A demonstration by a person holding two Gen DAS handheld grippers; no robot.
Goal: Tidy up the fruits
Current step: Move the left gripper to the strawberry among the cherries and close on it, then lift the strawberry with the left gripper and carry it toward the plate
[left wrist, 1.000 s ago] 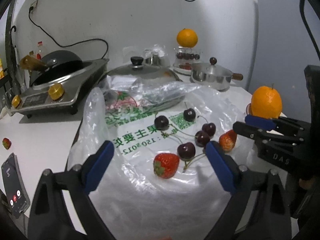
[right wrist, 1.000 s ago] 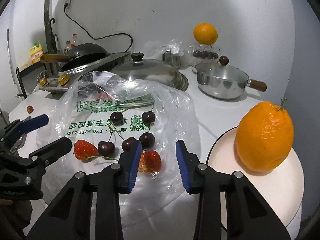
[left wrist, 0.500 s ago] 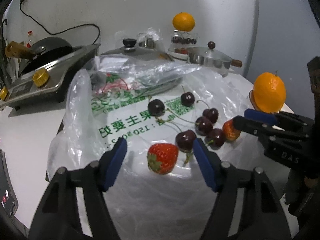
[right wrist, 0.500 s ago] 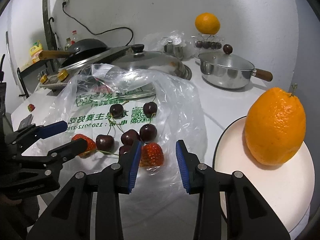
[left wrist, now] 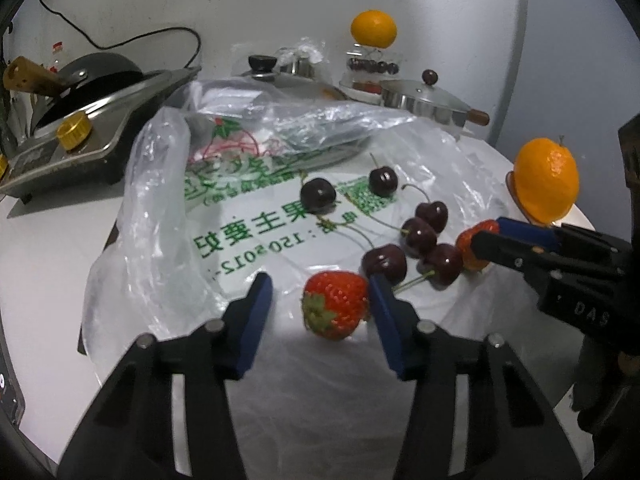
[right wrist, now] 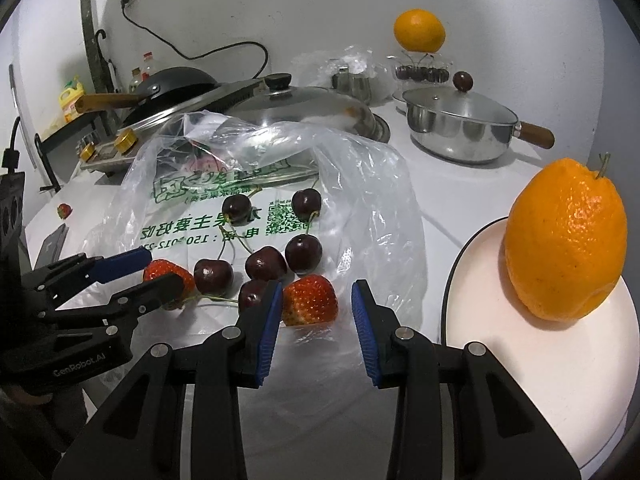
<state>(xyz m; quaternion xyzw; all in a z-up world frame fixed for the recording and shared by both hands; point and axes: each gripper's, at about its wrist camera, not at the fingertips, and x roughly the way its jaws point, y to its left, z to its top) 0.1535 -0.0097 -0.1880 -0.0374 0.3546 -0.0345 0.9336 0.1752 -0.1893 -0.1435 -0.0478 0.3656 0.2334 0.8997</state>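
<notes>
We look along our two pairs of tongs at a white tabletop [right wrist: 452,184] where loose fruit lies on a flattened clear plastic bag [left wrist: 168,248] printed in green. At far left a stove [left wrist: 84,148] carries a black pan [left wrist: 100,80]; a small strawberry [right wrist: 64,211] sits alone on the tabletop near it.

Our left tongs [left wrist: 320,300] point down at the bag, and their jaws have just been closing around the near strawberry [left wrist: 336,304]. The right blue pad seems to touch the berry's side while the left pad stands apart from it, so it is bracketed, not yet pinched.

Just beyond lie six dark cherries [left wrist: 420,236] with stems, four clustered and two further back on the green lettering.

Our right tongs [right wrist: 314,320] hang with a narrow gap, spread either side of the second strawberry [right wrist: 310,300]; the left pad is just beside it, the right pad clear, so nothing is gripped.

To the right an orange [right wrist: 566,240] stands on a white plate [right wrist: 500,356]. Behind are a glass lid [right wrist: 304,100], a steel pot [right wrist: 460,128], and a second orange [right wrist: 419,30] atop a glass holder.
</notes>
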